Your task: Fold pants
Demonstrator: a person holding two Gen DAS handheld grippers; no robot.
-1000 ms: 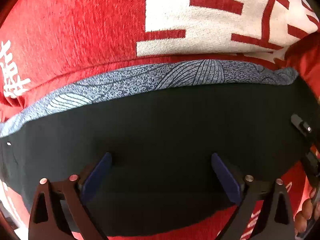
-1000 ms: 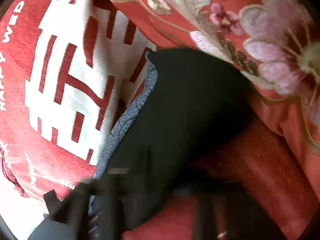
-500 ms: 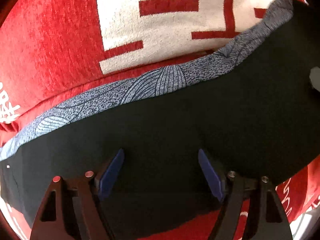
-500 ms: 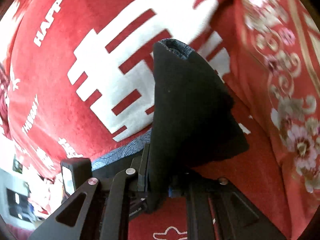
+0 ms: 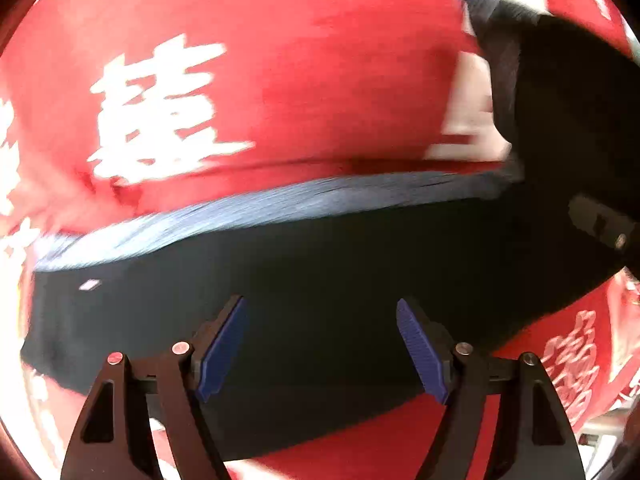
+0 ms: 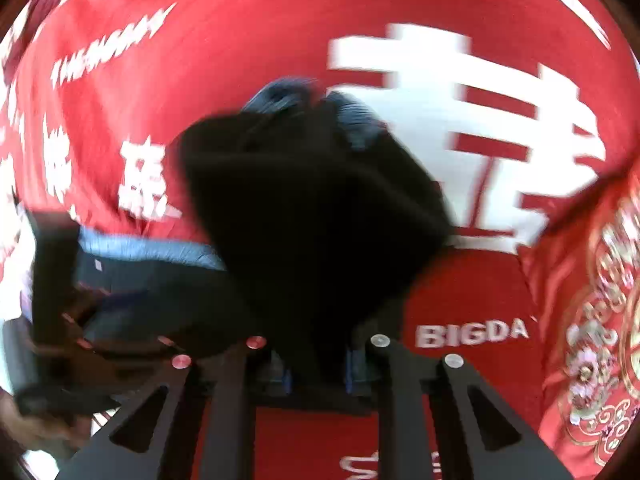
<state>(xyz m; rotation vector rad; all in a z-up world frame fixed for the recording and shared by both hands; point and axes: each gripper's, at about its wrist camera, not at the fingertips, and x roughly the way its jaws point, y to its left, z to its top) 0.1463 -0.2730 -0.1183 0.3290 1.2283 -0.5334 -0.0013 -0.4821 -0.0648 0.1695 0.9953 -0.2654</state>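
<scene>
The black pants point(image 5: 340, 272) with a blue-grey patterned band point(image 5: 280, 204) lie on a red blanket. My left gripper point(image 5: 320, 344) is open, its blue pads point(image 5: 220, 352) spread just above the black cloth, holding nothing. My right gripper point(image 6: 316, 372) is shut on one end of the pants point(image 6: 312, 208) and holds it lifted, so the cloth stands up as a dark fold in front of the camera. That lifted end also shows at the right of the left wrist view point(image 5: 568, 112). The left gripper shows blurred at the left of the right wrist view point(image 6: 60, 300).
The red blanket point(image 5: 300, 80) with white characters covers the whole surface. A red cloth with gold and pink flower embroidery point(image 6: 600, 320) lies at the right in the right wrist view. Both views are motion-blurred.
My right gripper has carried the held end of the pants up and leftward over the rest. My left gripper has shifted left along the pants and stays open.
</scene>
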